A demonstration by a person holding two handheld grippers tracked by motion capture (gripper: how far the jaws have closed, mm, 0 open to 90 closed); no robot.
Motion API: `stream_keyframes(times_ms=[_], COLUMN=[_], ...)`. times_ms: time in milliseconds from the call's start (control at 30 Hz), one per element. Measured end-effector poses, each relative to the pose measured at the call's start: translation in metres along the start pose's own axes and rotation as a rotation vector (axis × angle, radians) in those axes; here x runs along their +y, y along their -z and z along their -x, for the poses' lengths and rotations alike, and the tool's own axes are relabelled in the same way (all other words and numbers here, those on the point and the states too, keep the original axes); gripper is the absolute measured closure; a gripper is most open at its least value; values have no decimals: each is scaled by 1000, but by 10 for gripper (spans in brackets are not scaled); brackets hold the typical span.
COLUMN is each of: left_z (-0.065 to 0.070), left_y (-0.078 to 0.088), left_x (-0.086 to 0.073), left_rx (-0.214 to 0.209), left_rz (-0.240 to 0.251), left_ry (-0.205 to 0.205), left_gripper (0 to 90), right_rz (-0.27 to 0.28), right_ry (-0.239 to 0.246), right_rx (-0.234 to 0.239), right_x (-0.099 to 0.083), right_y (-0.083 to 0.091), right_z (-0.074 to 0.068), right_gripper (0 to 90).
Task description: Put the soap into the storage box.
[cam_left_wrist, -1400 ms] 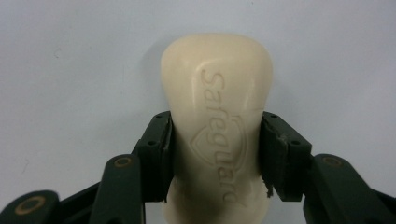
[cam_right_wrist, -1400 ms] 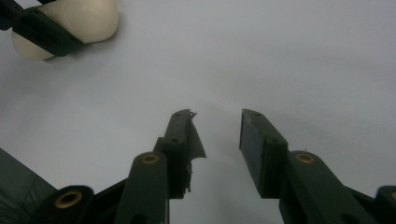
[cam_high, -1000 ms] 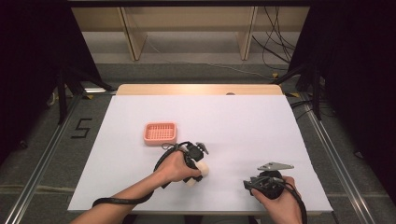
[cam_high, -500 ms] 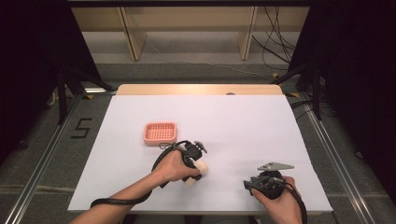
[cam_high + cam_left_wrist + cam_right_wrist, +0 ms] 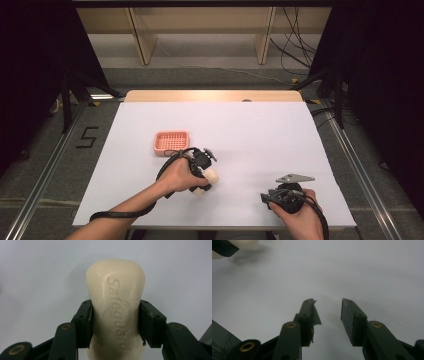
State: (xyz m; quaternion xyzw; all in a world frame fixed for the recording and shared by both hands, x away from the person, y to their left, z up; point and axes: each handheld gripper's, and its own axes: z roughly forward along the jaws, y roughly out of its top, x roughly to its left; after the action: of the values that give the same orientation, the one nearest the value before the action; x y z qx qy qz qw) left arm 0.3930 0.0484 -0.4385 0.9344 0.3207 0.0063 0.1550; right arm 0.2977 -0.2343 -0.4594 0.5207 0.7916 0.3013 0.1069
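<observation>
The left gripper view brings out what the high view cannot: the cream bar of soap [image 5: 115,307] carries a raised "Safeguard" word and a shield mark, and it stands lengthwise between the left tongs [image 5: 115,322], whose two black jaws press against its narrowed middle from either side. Its rounded end pokes out well past the jaw tips, with the white counter [image 5: 37,277] behind it.

From the high view the same soap [image 5: 208,179] is just a small pale lump at the front of the left tongs [image 5: 206,176], wrapped mostly by the person's left hand [image 5: 179,175]. That view adds the layout. A small pink basket [image 5: 171,141] sits on the counter [image 5: 260,130] just beyond the left tongs and a little to their left, apart from them. The right tongs [image 5: 266,196] lie well to the right of the soap, nearer the counter's front edge, held in the right hand [image 5: 295,216] with a grey three-cornered plate [image 5: 295,178] on top.

The right gripper view shows the right tongs [image 5: 328,302] parted, nothing between the jaws, bare white counter ahead of them. A torn flap of pad hangs off the jaw on that view's left. At the upper left corner sits a bit of the soap [image 5: 244,243] with a dark jaw across it, far ahead of the right tongs.
</observation>
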Motion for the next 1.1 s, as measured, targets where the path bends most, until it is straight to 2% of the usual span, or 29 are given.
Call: stream_keyframes(times_ms=[167, 467, 533, 567, 900, 1100], left_z=[-6, -13, -14, -15, -22, -29], left_y=[5, 10, 11, 12, 18, 23], left_x=[-4, -10, -11, -11, -13, -15], left_rx=[12, 41, 44, 43, 47, 56], left_rz=[-4, -35, -33, -37, -29, -18], left_ry=[-19, -78, -79, -79, -88, -71], left_gripper=[493, 493, 493, 493, 493, 493], right_rz=[5, 4, 0, 5, 7, 6], right_ry=[-12, -12, -31, -23, -20, -21], right_rx=[2, 3, 29, 18, 18, 18], right_x=[0, 0, 0, 0, 0, 0], right_y=[0, 0, 0, -1, -1, -1], right_z=[-1, -1, -3, -2, -2, -2], right_gripper=[630, 628, 628, 627, 625, 625])
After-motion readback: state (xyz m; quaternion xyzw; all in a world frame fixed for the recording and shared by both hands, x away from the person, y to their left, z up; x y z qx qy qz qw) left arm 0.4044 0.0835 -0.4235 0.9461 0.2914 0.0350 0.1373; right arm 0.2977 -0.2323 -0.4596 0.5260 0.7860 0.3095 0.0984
